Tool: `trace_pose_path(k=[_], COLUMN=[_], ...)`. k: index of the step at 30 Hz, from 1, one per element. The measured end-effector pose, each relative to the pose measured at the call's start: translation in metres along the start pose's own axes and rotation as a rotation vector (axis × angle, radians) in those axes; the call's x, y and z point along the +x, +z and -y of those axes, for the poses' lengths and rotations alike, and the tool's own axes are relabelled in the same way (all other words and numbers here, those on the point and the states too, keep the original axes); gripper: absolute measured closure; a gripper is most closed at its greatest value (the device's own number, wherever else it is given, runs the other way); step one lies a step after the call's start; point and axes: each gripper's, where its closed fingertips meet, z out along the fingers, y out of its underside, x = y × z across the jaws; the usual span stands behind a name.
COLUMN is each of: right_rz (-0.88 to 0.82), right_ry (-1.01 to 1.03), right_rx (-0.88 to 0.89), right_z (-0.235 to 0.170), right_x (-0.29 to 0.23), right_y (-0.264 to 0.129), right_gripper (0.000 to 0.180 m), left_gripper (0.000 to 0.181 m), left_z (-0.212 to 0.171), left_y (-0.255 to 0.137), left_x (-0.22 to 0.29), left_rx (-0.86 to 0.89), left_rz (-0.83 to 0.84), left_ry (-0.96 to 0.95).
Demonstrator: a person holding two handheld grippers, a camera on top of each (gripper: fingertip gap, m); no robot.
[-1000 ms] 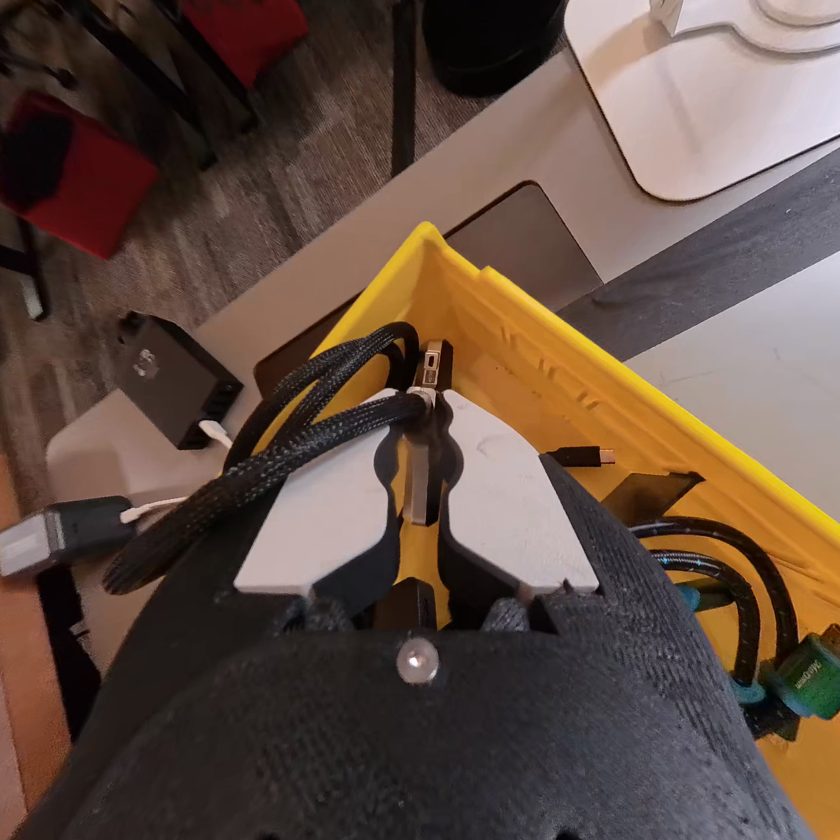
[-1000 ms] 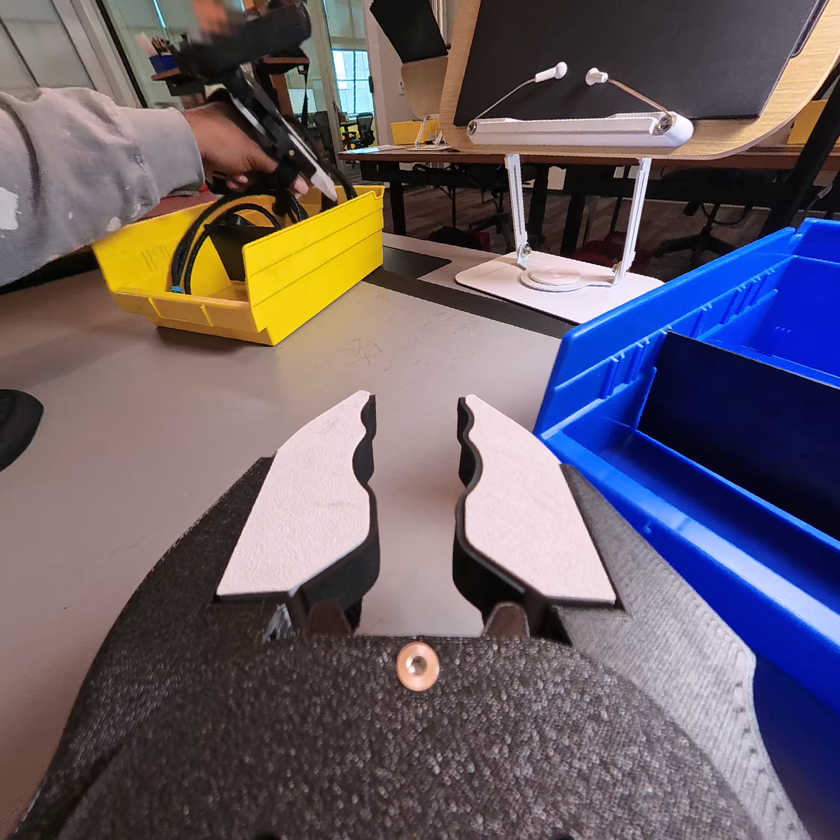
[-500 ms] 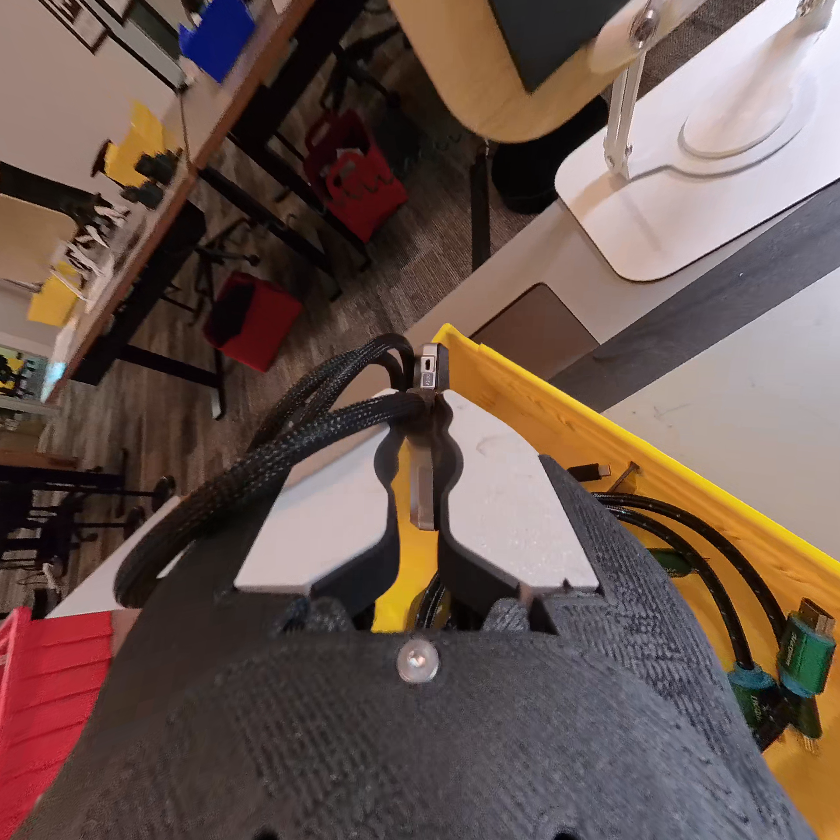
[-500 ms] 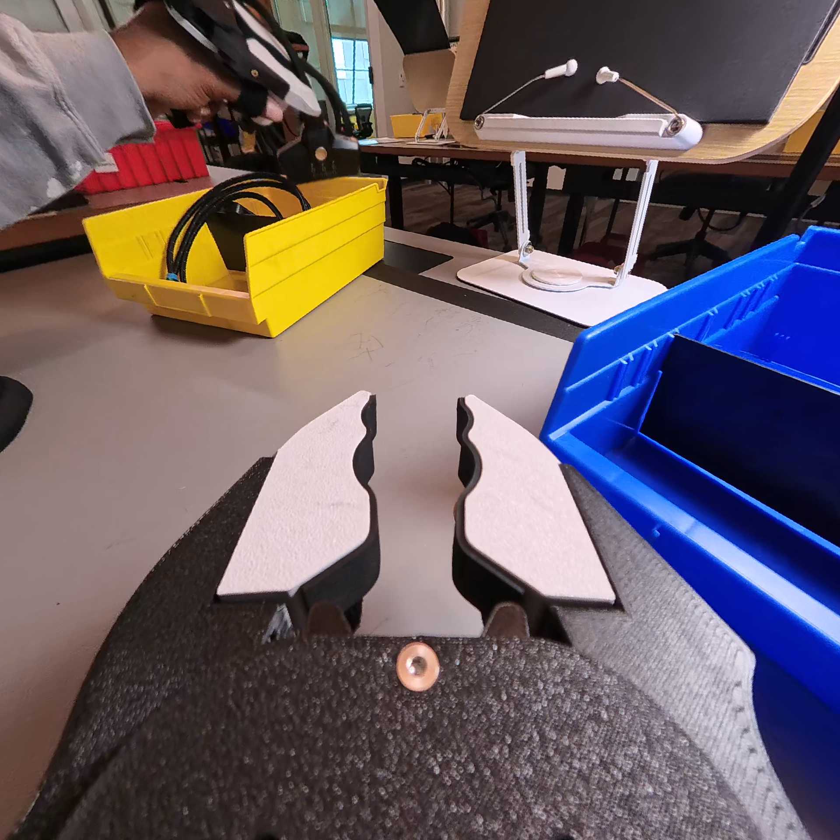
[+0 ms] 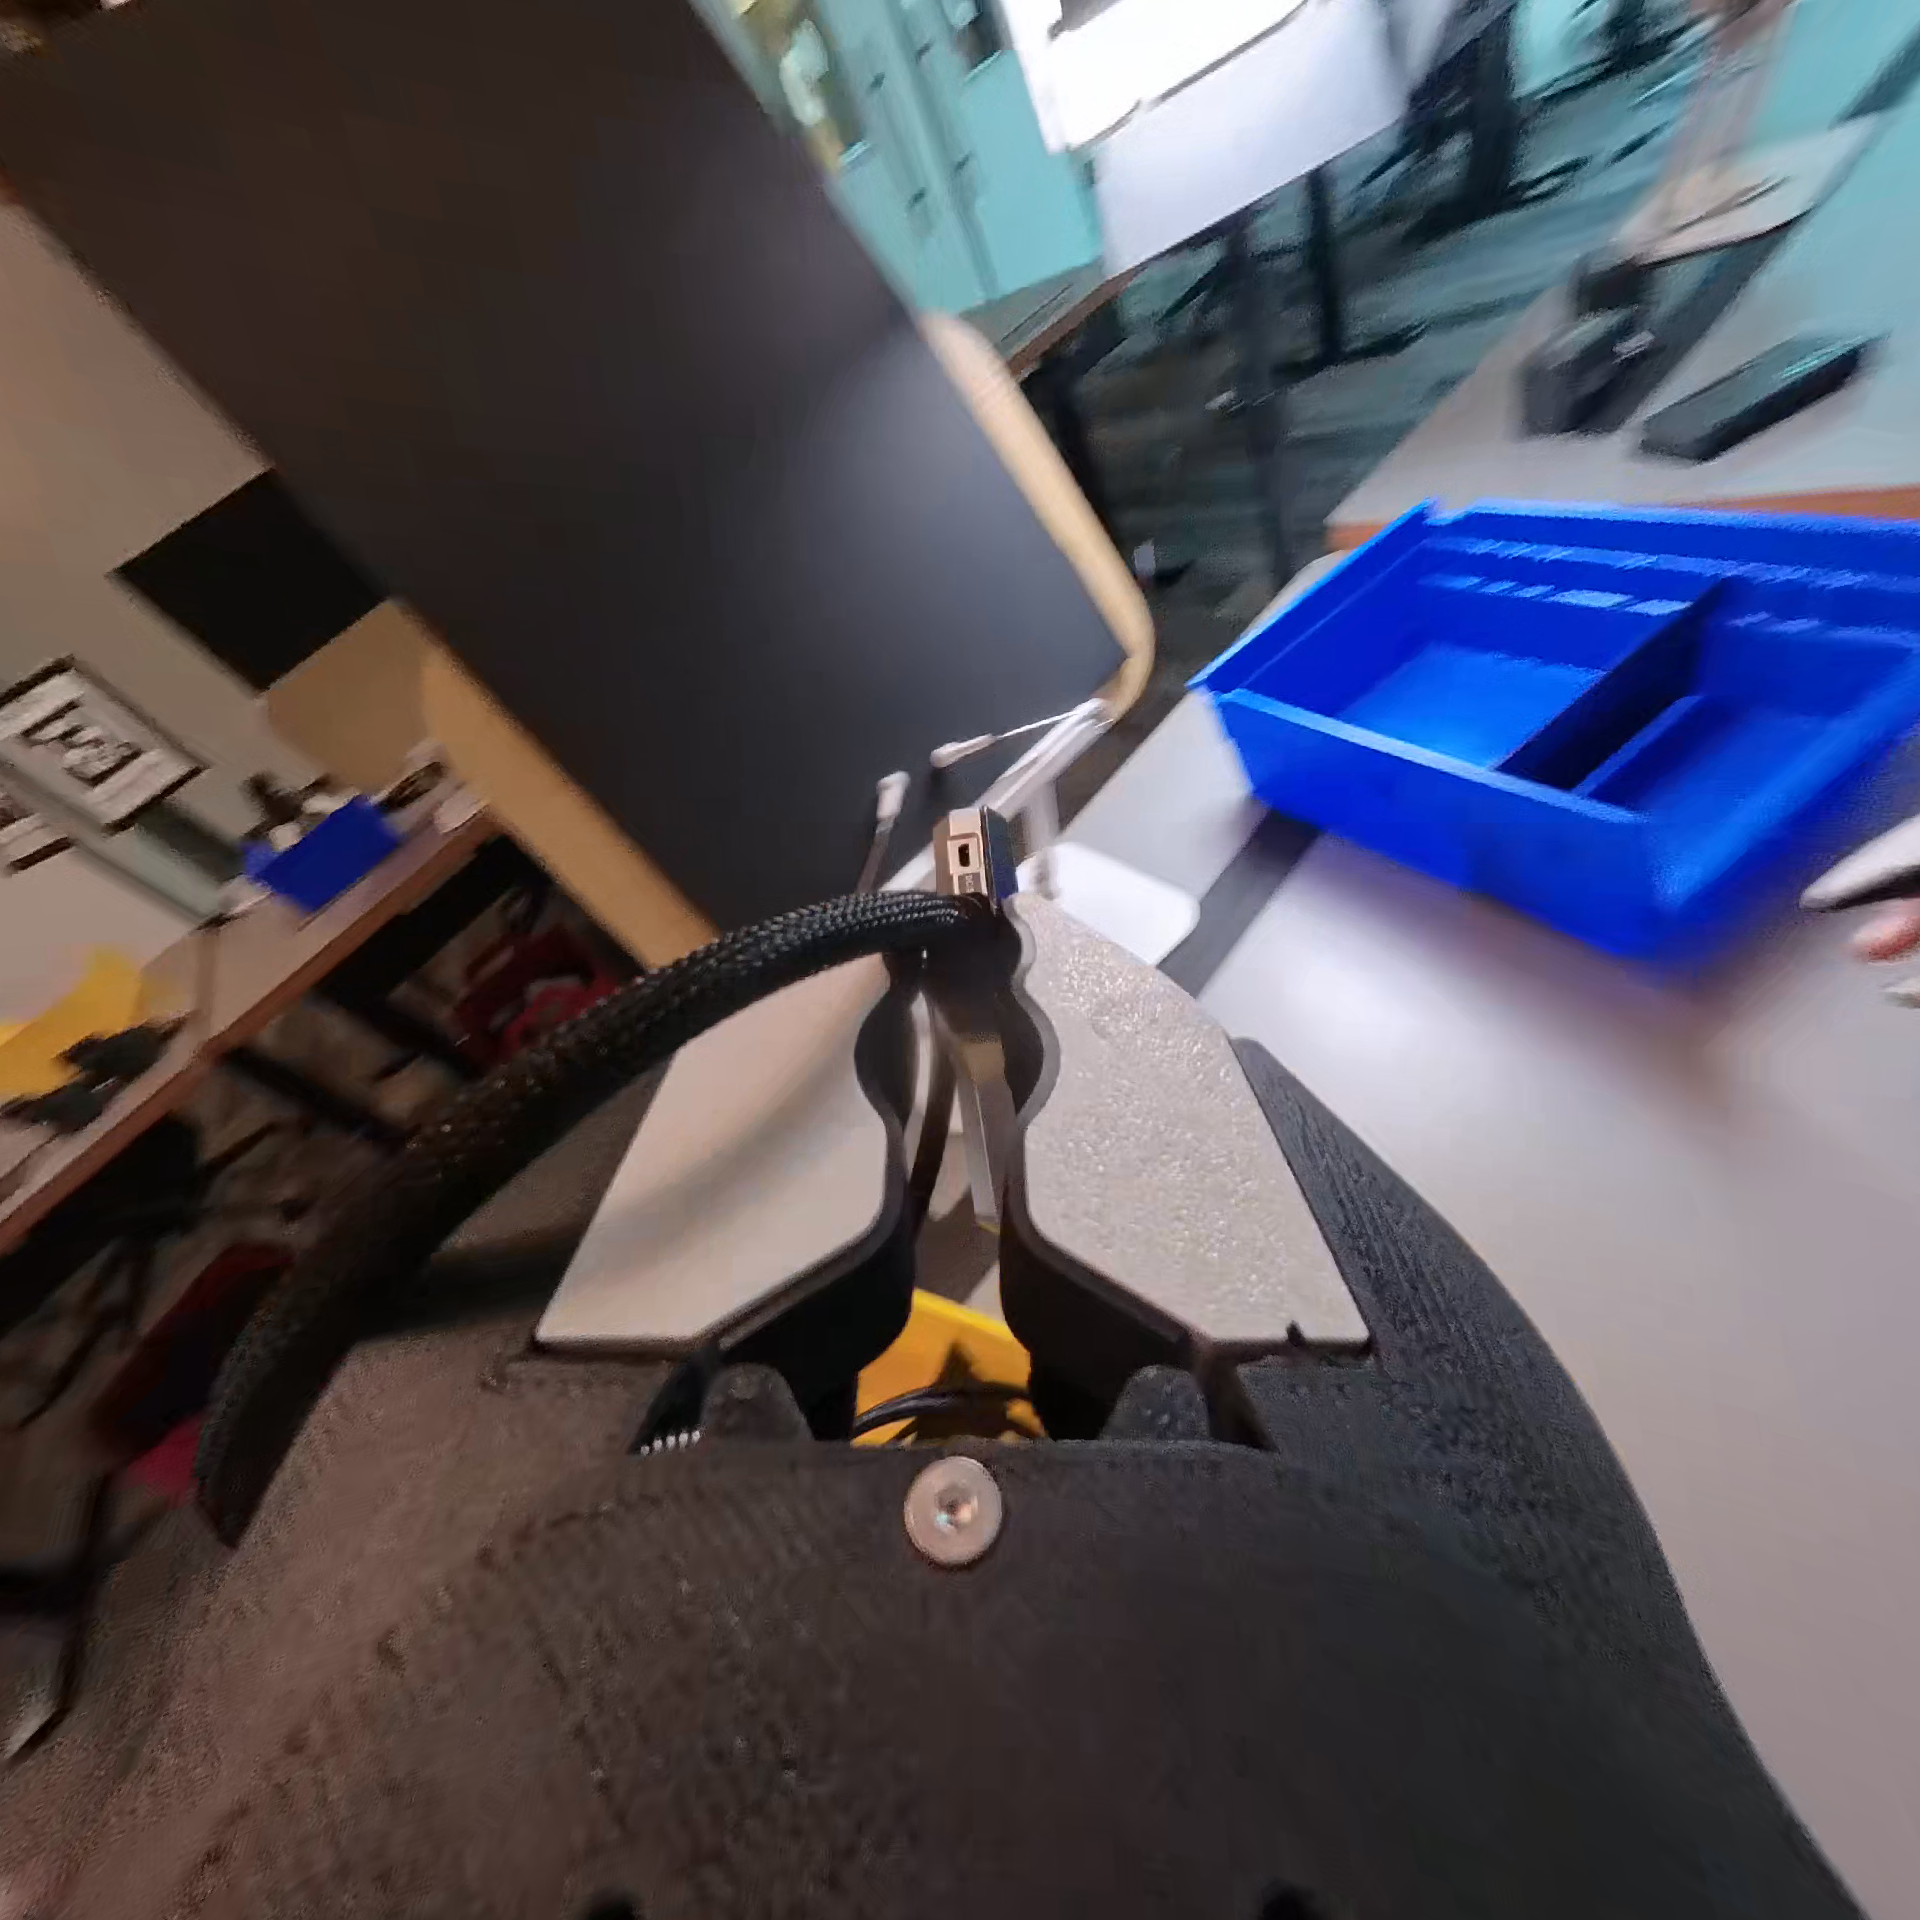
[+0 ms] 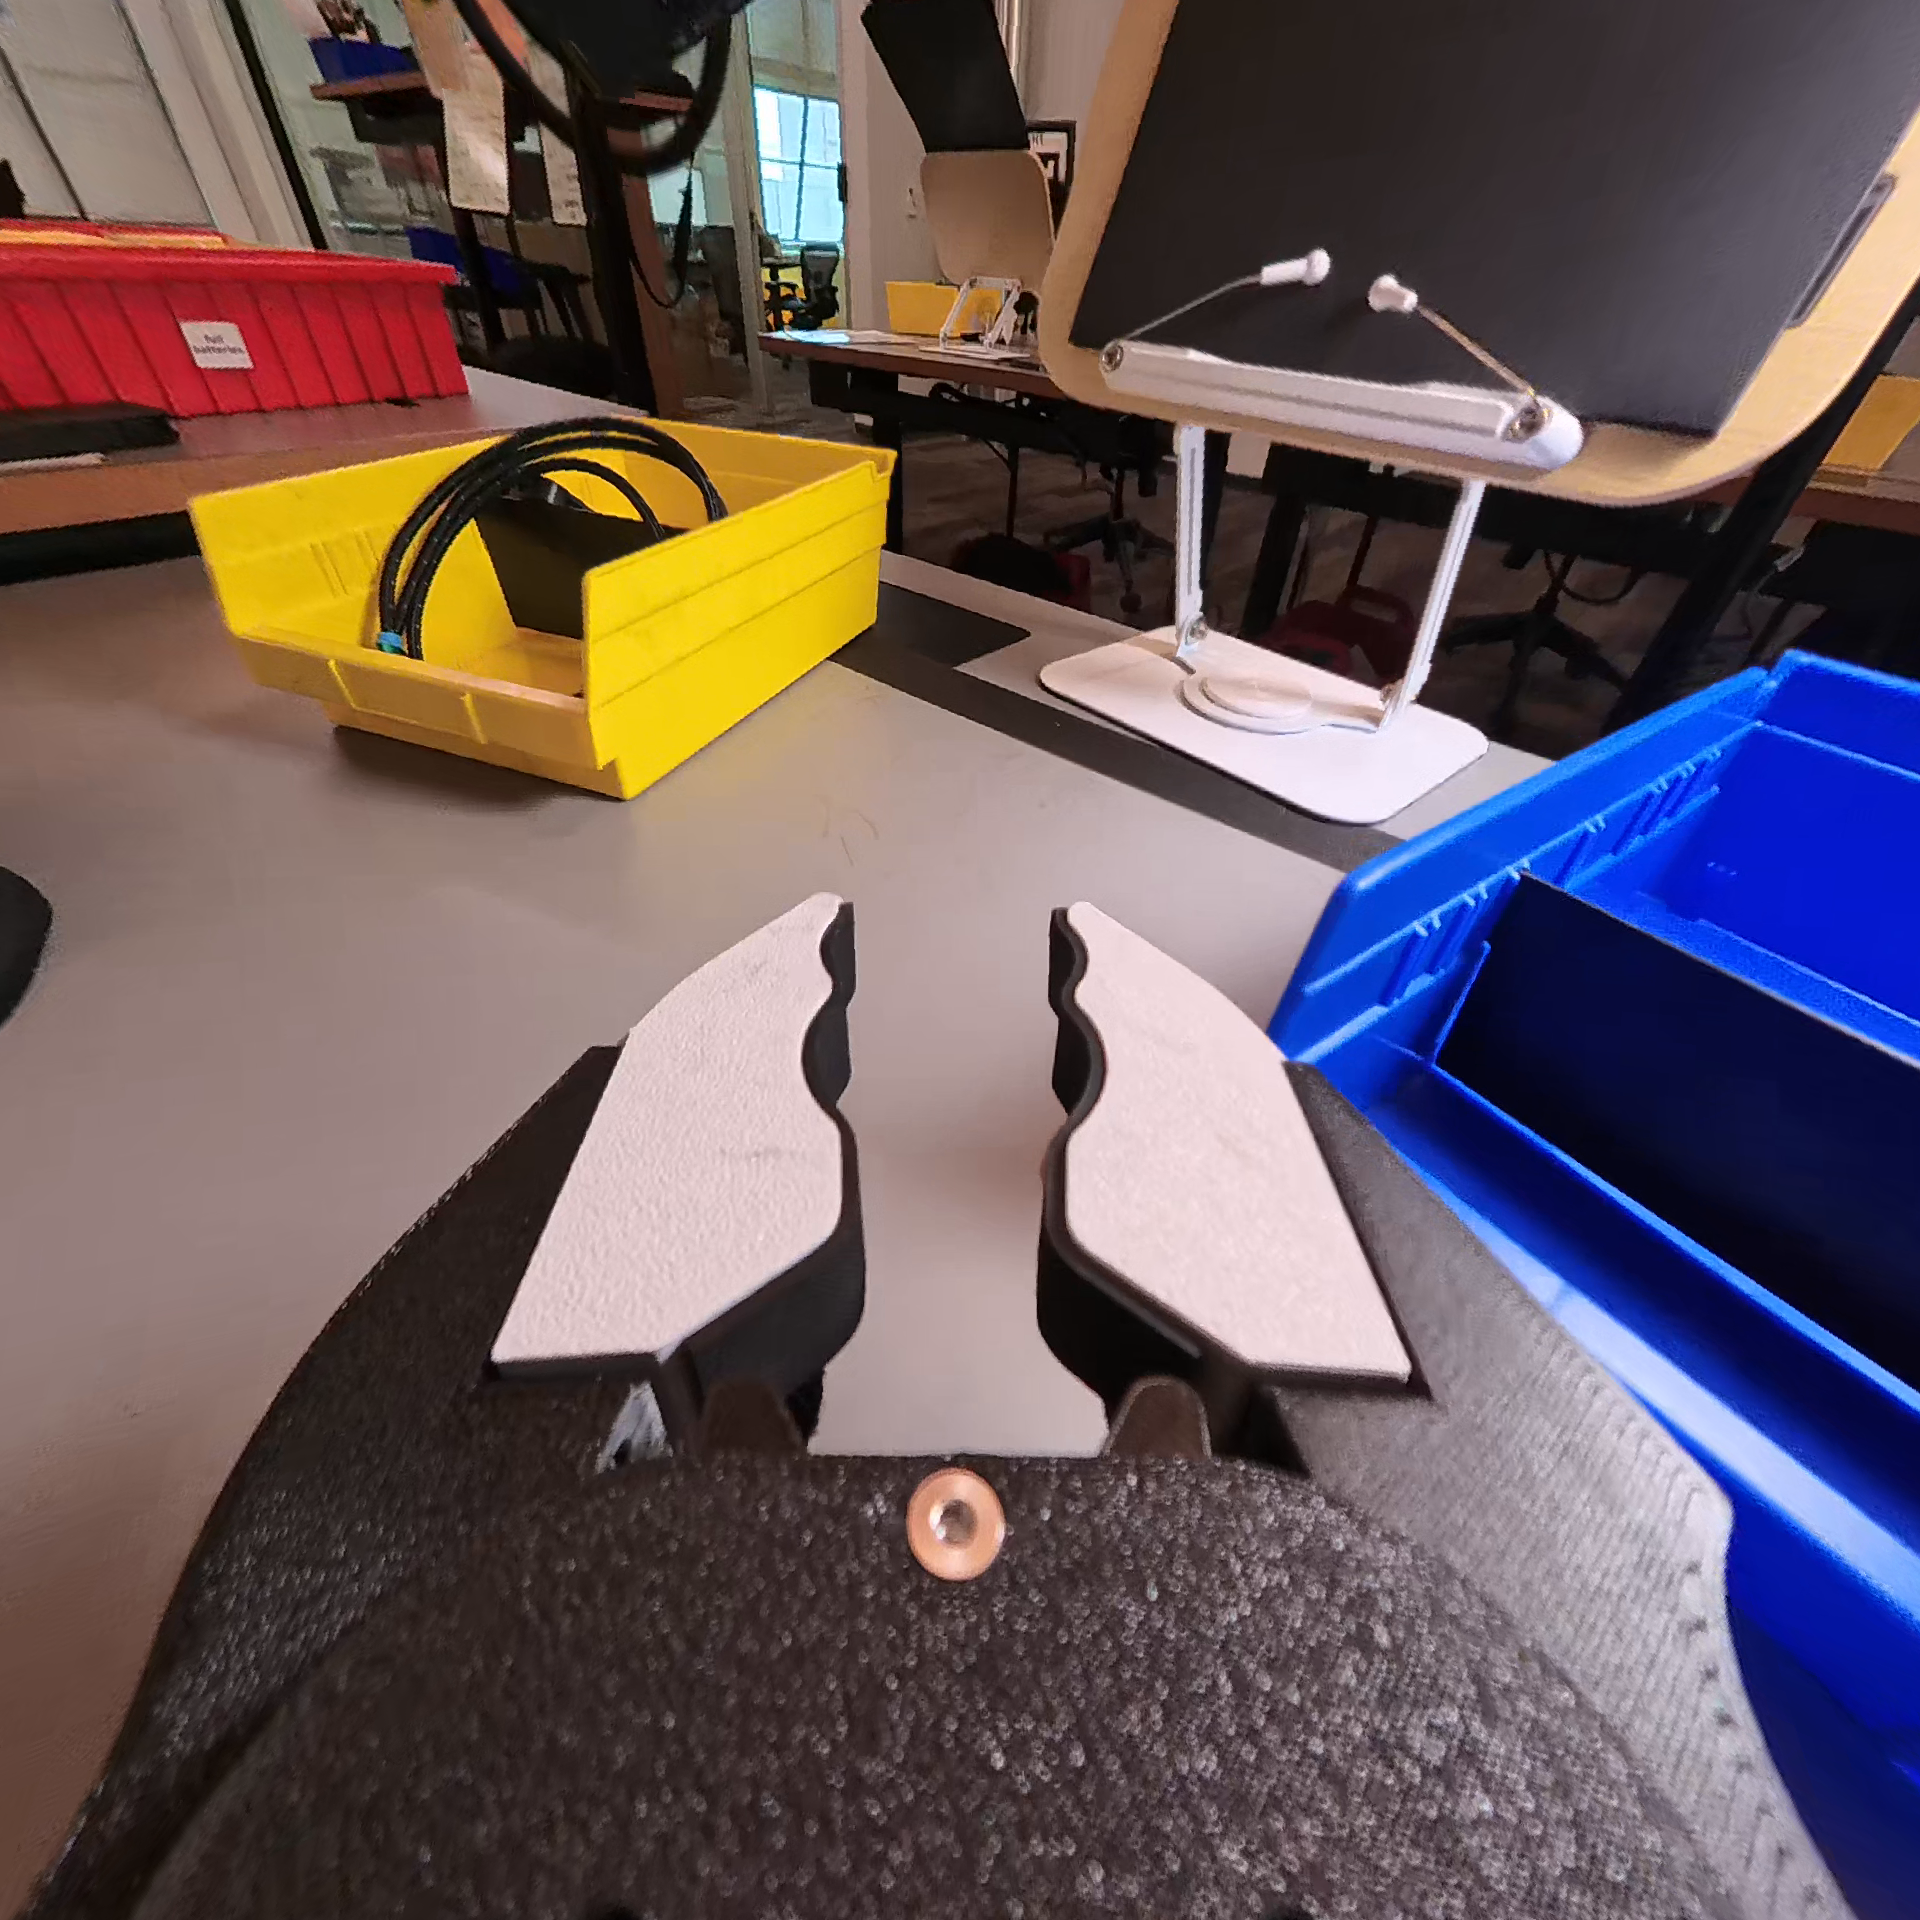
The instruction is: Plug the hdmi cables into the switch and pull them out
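Note:
My left gripper (image 5: 961, 935) is shut on a thin grey HDMI switch (image 5: 971, 857), held edge-on above the table. A black braided cable (image 5: 623, 1029) runs from the switch off to the left and hangs down. This view is motion-blurred. In the right wrist view a blurred dark loop of that cable (image 6: 623, 114) shows at the top edge, high above the yellow bin (image 6: 727, 623). More black cables (image 6: 468, 520) lie in that bin beside a black divider. My right gripper (image 6: 951, 914) is open and empty, low over the grey table.
A blue divided bin (image 6: 1558, 1039) stands just right of my right gripper; it also shows in the left wrist view (image 5: 1455, 821). A white stand (image 6: 1268, 717) carrying a dark board is at the back. A red bin (image 6: 208, 332) sits on the far left table.
My left gripper has lifted the switch and its cable up out of the yellow bin and swung right, toward the blue bin. The right gripper has stayed open in place.

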Motion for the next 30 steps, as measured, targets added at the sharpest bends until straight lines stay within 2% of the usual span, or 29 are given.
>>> trace_pose_path(k=[3, 7, 12, 16, 18, 20, 23, 24, 25, 27, 30], right_rz=[0.008, 0.016, 0.072, 0.177, 0.318, 0.476, 0.594, 0.659, 0.731, 0.84, 0.936], right_ry=[-0.037, -0.104, -0.123, -0.177, -0.235, -0.3, -0.392, -0.379, -0.35, -0.268, -0.064], right_rx=[0.002, 0.01, 0.046, -0.005, -0.138, -0.32, -0.476, -0.488, -0.477, -0.456, -0.325], right_z=[0.016, 0.043, 0.083, 0.109, 0.102, 0.076, 0.033, 0.023, 0.016, 0.008, 0.017], right_x=[-0.005, -0.012, -0.02, -0.027, -0.045, -0.067, -0.092, -0.105, -0.119, -0.135, -0.141], right_y=[0.002, 0.003, 0.007, 0.016, 0.02, 0.021, 0.033, 0.036, 0.037, 0.039, 0.044], right_gripper=[0.143, 0.14, 0.138, 0.134, 0.132, 0.133, 0.134, 0.134, 0.144, 0.15, 0.152], left_gripper=[0.168, 0.168, 0.168, 0.167, 0.167, 0.167, 0.167, 0.167, 0.167, 0.167, 0.165], left_z=[0.013, 0.007, -0.009, -0.021, -0.033, -0.042, -0.049, -0.05, -0.053, -0.059, -0.057], left_y=[-0.007, -0.01, -0.002, -0.001, 0.0, -0.001, -0.004, -0.008, -0.011, -0.013, -0.002], left_x=[0.049, 0.102, 0.135, 0.159, 0.17, 0.184, 0.203, 0.21, 0.217, 0.227, 0.222], left_rx=[0.091, 0.145, 0.211, 0.185, 0.128, 0.085, 0.029, 0.005, -0.022, -0.065, -0.069], left_rz=[-0.174, -0.413, -0.589, -0.757, -0.8, -0.855, -0.934, -0.971, -1.002, -1.033, -0.971], left_ry=[-0.058, -0.169, -0.297, -0.341, -0.308, -0.291, -0.262, -0.247, -0.225, -0.183, -0.241])
